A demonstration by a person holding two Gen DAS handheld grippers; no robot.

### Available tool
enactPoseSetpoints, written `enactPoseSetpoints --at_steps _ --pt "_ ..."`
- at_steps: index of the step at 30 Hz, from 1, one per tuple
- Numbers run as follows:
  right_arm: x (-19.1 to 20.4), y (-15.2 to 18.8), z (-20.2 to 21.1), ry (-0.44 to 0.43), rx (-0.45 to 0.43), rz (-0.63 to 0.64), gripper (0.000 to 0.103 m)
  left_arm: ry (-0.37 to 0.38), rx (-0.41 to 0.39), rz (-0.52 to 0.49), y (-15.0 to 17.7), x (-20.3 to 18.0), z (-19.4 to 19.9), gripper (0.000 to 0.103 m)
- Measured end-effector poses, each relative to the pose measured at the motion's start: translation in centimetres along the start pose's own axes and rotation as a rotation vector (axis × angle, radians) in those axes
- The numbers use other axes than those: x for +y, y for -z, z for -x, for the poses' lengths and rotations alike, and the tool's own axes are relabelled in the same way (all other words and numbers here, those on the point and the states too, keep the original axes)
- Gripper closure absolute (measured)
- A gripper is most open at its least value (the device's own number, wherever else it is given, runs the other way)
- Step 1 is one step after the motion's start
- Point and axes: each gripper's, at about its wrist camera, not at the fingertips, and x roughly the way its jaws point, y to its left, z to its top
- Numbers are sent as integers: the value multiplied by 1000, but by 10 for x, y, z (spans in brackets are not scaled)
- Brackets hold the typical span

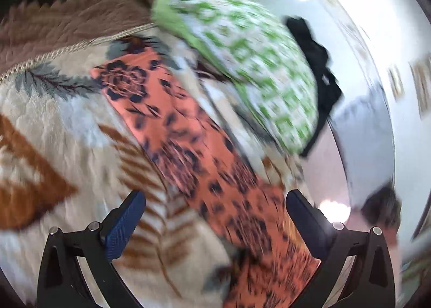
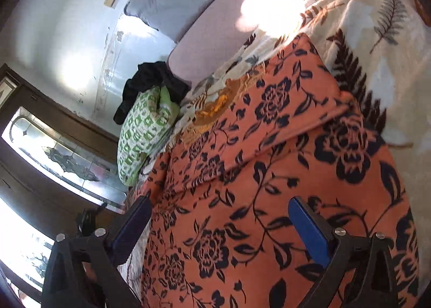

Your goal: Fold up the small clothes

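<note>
Right wrist view shows the orange floral garment (image 2: pixel 269 173) part-folded mid-frame, both grippers (image 2: pixel 218 227) (image 1: pixel 215 216) wide open and empty, so gripping an edge probably comes next.

Both grippers have black frames with silver screws (image 2: pixel 340 231) and blue textured fingers (image 1: pixel 122 230).

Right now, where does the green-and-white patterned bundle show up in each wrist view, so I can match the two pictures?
Left wrist view: the green-and-white bundle is upper centre-right, blurred, above the orange floral cloth.
Right wrist view: the green-and-white bundle is left of centre, at the left edge of the orange floral cloth.
Shared landmark: the black garment lies right behind the bundle in both views.
</note>
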Motion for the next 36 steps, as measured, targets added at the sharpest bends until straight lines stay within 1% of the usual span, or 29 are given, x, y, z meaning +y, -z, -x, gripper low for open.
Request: enactPoseSetpoints --at_steps 1,2,4,6,9,10,11,13,15,16,17,19,20,21,22,24,26,28,29,30,32,33,34,36 --pt "0 1 -5 14 15 17 1 -21 -9 42 -15 13 -9 2" --pt "1 2 -6 30 20 31 1 -33 -24 74 -22 21 -12 4" --pt "-1 1 -7 28 16 32 1 -19 -32 124 -38 37 -21 5" --pt "-1 1 -10 36 16 40 1 -35 -30 116 -44 44 -28 6" --pt "-1 1 -15 59 26 65 1 -28 -38 112 -51 49 -34 17" --pt "-1 1 -16 64 29 65 1 -28 -35 122 -53 52 -38 19" --pt "-1 1 -18 65 34 65 1 -33 -37 134 -54 55 -42 20" --pt "-1 1 -21 79 39 73 1 -55 -51 140 -56 57 -45 29" --pt "-1 1 -22 86 37 77 1 -69 -69 167 -56 58 -45 30" --pt "-1 0 -21 89 33 79 1 -83 -76 173 -58 56 -46 35" --pt "-1 0 -22 91 31 82 1 -121 -79 173 -59 56 -47 43" --pt "-2 0 -22 89 32 79 1 -217 -77 194 -61 61 -49 91" --pt "-3 0 -22 92 33 78 1 -238 -75 217 -61 67 -49 97" --pt "-4 0 -21 93 33 76 1 -218 -74 238 -62 71 -49 97" --pt "-4 0 -21 90 32 74 1 -221 -72 233 -64 71 -49 98" --pt "-4 -1 -19 93 27 78 1 -267 -74 170 -66 61 -47 99" --pt "-5 -1 -17 96 21 76 1 -297 -107 81 -65 36 -37 99" --pt "-4 -3 -14 89 5 77 1 -303 -165 -99 -58 -14 -22 99" --pt "-5 -4 -11 90 -8 79 1 -293 -198 -202 -51 -46 -11 99" --pt "-6 -4 -9 81 -18 76 1 -267 -228 -293 -43 -78 -2 99" --pt "-8 -4 -4 71 -34 66 1 -204 -268 -431 -21 -136 18 99" --pt "-9 -5 -1 67 -43 62 1 -160 -282 -499 -5 -166 28 99" --pt "-10 -5 2 56 -52 55 1 -103 -287 -577 18 -203 36 99" --pt "-11 -8 11 38 -82 44 1 -21 -287 -690 57 -258 39 99"
